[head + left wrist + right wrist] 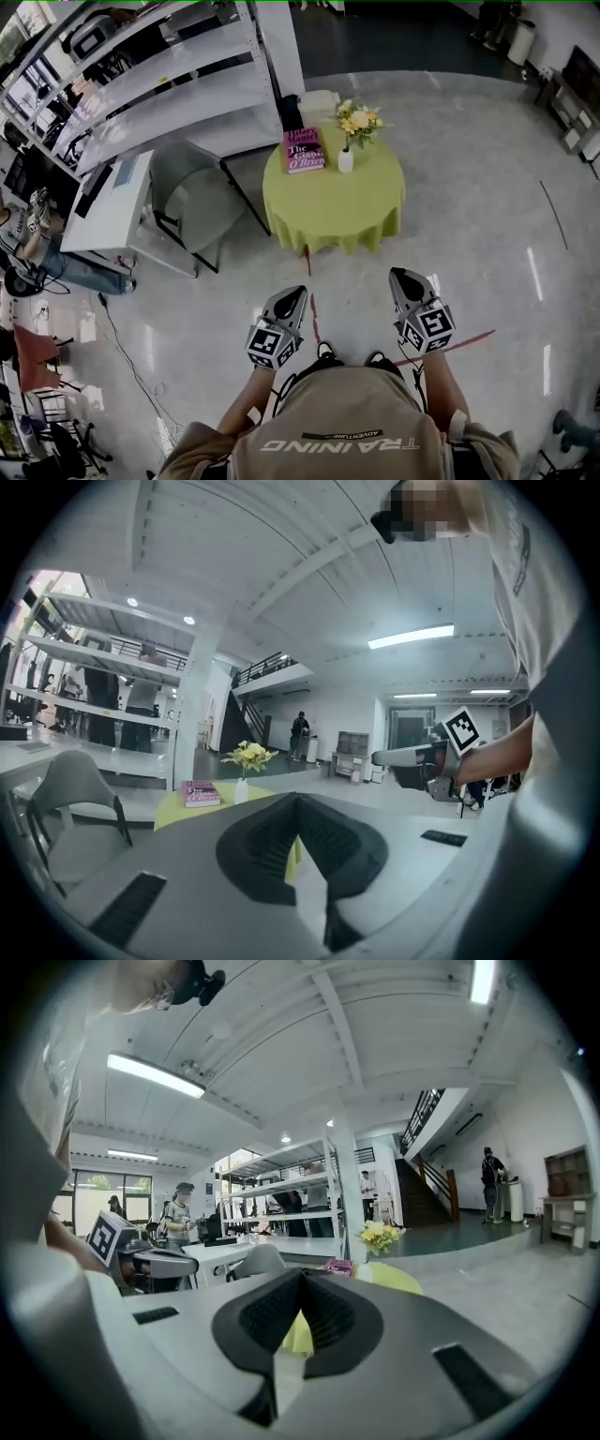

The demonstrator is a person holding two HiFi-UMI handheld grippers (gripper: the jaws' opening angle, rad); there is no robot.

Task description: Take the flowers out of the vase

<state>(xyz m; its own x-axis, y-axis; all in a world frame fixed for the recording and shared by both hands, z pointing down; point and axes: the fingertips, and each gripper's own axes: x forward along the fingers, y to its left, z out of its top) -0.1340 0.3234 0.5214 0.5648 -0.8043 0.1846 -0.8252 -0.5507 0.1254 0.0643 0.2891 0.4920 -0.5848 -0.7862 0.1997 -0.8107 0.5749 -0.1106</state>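
- Flowers [359, 119] stand up straight in the white vase [346, 160], near the far edge of the round surface [328, 202], beside a pink book [304, 150].
- Left claw [293, 295] is pinched closed, holding nothing, well away from them.
- Right claw [401, 277] is closed and empty too, maybe a bit nearer.
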